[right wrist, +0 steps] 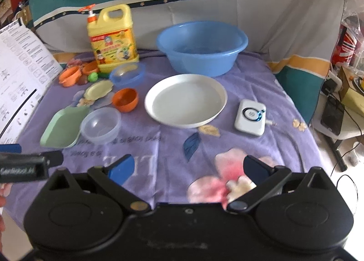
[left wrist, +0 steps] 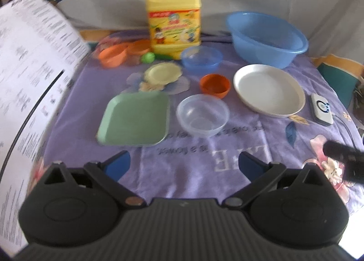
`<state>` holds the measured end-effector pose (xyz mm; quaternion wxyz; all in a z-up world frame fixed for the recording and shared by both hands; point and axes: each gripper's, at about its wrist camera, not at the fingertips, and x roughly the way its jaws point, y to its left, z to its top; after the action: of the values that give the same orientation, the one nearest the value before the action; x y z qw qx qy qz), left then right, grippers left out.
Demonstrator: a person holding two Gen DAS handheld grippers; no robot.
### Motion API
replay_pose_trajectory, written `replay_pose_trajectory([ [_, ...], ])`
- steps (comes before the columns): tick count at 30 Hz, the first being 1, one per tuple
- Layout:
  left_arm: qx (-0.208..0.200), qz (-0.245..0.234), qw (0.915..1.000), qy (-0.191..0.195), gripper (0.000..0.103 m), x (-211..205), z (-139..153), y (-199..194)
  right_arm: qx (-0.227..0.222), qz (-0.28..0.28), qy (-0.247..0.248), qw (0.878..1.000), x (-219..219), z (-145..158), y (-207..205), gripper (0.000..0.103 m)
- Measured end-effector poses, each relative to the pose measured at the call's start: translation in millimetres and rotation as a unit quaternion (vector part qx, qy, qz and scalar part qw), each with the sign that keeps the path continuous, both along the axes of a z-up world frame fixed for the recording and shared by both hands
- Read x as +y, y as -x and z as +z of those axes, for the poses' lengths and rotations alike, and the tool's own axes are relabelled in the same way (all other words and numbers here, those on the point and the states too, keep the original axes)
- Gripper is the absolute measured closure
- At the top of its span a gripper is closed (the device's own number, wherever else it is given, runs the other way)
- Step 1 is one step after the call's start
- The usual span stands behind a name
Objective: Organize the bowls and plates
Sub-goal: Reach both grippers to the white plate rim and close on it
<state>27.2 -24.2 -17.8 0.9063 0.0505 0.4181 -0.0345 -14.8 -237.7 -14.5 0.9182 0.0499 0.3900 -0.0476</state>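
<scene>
Ahead of the left tool [left wrist: 185,165], on the purple cloth [left wrist: 186,160] covering the desk, the dishes lie spread out. This tool's jaws stand wide apart and hold nothing. Just beyond its left finger lies the green square plate [left wrist: 134,121]; beside that plate, straight ahead of the jaws, sits the clear bowl [left wrist: 202,114]. Beyond the clear bowl stands the small orange bowl [left wrist: 215,85], and ahead and right of it lies the white round plate [left wrist: 269,90]. Farther out are the pale yellow scalloped plate [left wrist: 162,72], the blue lidded container [left wrist: 201,57] and the large blue basin [left wrist: 267,38]. A yellow detergent jug [left wrist: 174,19] stands at the far edge, with orange cups [left wrist: 113,55] to its left.

Seen from the right wrist, the right tool [right wrist: 187,165] also has its jaws fully spread and empty, above the cloth's flower print. From this tool, the white round plate [right wrist: 186,103] lies straight ahead, the blue basin [right wrist: 201,46] beyond it, and a white power bank [right wrist: 250,117] ahead and right. The clear bowl [right wrist: 100,125], green plate [right wrist: 62,129] and orange bowl [right wrist: 125,99] lie ahead and left. The left tool's body [right wrist: 29,165] shows at the left edge.
</scene>
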Motion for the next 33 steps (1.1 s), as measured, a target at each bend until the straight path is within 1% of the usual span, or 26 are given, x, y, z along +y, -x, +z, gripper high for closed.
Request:
replay_pose_trajectory([
  [3, -0.01, -0.021, 0.9997, -0.004, 0.0, -23, 3, -8, 0.002, -0.011, -0.013, 1.0, -23, 1, -17, 0.0],
  [6, -0.014, -0.04, 0.9991, -0.004, 0.0, -49, 3, -19, -0.01, -0.007, -0.036, 0.999, -48, 1, -36, 0.0],
  [10, -0.005, -0.06, 0.9981, 0.01, 0.0, -83, -3, -37, -0.016, -0.004, -0.059, 0.998, -77, -2, -66, 0.0],
  [13, -0.008, -0.072, 0.9973, 0.016, 0.0, -106, -8, -52, -0.015, -0.001, -0.07, 0.997, -99, -9, -95, 0.0],
  [14, -0.009, -0.074, 0.9971, 0.018, 0.0, -113, -10, -57, -0.015, 0.0, -0.077, 0.997, -106, -10, -104, 0.002],
  [16, -0.002, -0.068, 0.9973, 0.026, 0.0, -122, -17, -68, -0.014, 0.0, -0.083, 0.996, -117, -17, -122, 0.012],
  [17, 0.004, -0.064, 0.9974, 0.033, 0.0, -126, -21, -74, -0.011, 0.001, -0.087, 0.996, -123, -21, -134, 0.013],
  [20, 0.023, -0.06, 0.997, 0.044, 0.0, -135, -36, -95, -0.004, 0.012, -0.095, 0.995, -134, -36, -164, 0.023],
  [21, 0.026, -0.056, 0.9972, 0.042, 0.001, -138, -39, -101, -0.001, 0.016, -0.097, 0.995, -136, -41, -174, 0.028],
  [22, 0.029, -0.052, 0.9974, 0.041, 0.002, -139, -43, -107, 0.003, 0.021, -0.101, 0.995, -137, -47, -183, 0.036],
  [23, 0.031, -0.048, 0.9975, 0.041, 0.004, -140, -47, -111, 0.008, 0.026, -0.105, 0.994, -139, -52, -191, 0.04],
  [25, 0.037, -0.04, 0.9973, 0.048, 0.004, -140, -52, -118, 0.019, 0.033, -0.108, 0.993, -139, -64, -205, 0.05],
  [26, 0.041, -0.038, 0.9971, 0.052, 0.004, -140, -56, -120, 0.025, 0.036, -0.105, 0.993, -137, -72, -211, 0.052],
  [28, 0.044, -0.038, 0.997, 0.05, 0.006, -142, -62, -124, 0.031, 0.043, -0.106, 0.993, -137, -81, -219, 0.063],
  [29, 0.046, -0.038, 0.9971, 0.047, 0.008, -144, -65, -126, 0.034, 0.047, -0.107, 0.993, -137, -85, -221, 0.066],
  [31, 0.054, -0.04, 0.9967, 0.045, 0.012, -147, -71, -130, 0.043, 0.054, -0.105, 0.992, -135, -94, -228, 0.083],
  [32, 0.06, -0.039, 0.9963, 0.047, 0.014, -148, -73, -132, 0.048, 0.054, -0.101, 0.992, -134, -97, -230, 0.087],
  [33, 0.063, -0.038, 0.9961, 0.049, 0.015, -149, -75, -133, 0.051, 0.054, -0.097, 0.993, -133, -100, -230, 0.093],
])
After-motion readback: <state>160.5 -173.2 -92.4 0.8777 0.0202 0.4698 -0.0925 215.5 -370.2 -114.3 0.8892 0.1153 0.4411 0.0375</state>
